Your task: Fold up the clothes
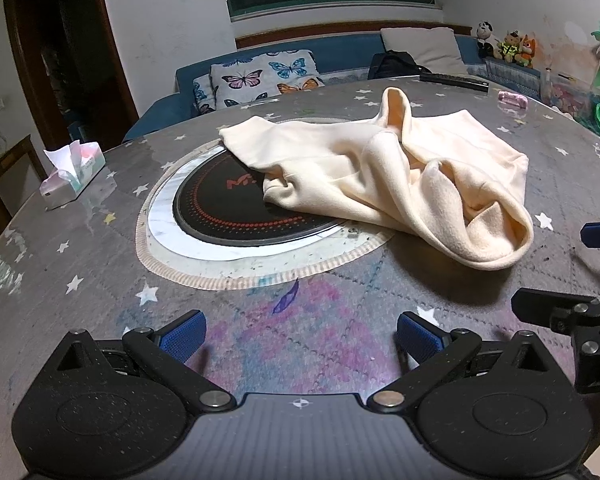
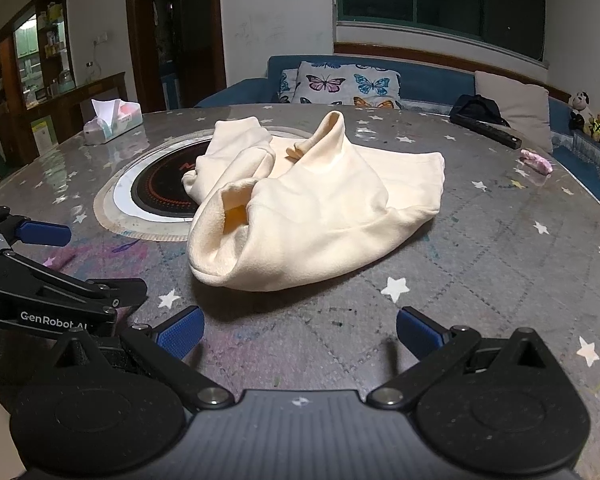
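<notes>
A cream fleece garment (image 1: 384,184) lies crumpled in a heap on the round table, partly over the black cooktop; it also shows in the right wrist view (image 2: 312,208). My left gripper (image 1: 300,338) is open and empty, low over the table's near side, short of the garment. My right gripper (image 2: 298,332) is open and empty, just in front of the garment's near edge. The right gripper shows at the right edge of the left wrist view (image 1: 572,272); the left gripper shows at the left of the right wrist view (image 2: 72,260).
The grey star-patterned table (image 2: 480,280) has a black induction cooktop (image 1: 228,208) at its centre. A tissue box (image 1: 70,178) stands at the far left. A black remote (image 2: 486,130) and a pink object (image 2: 536,162) lie at the far right. A blue sofa stands behind.
</notes>
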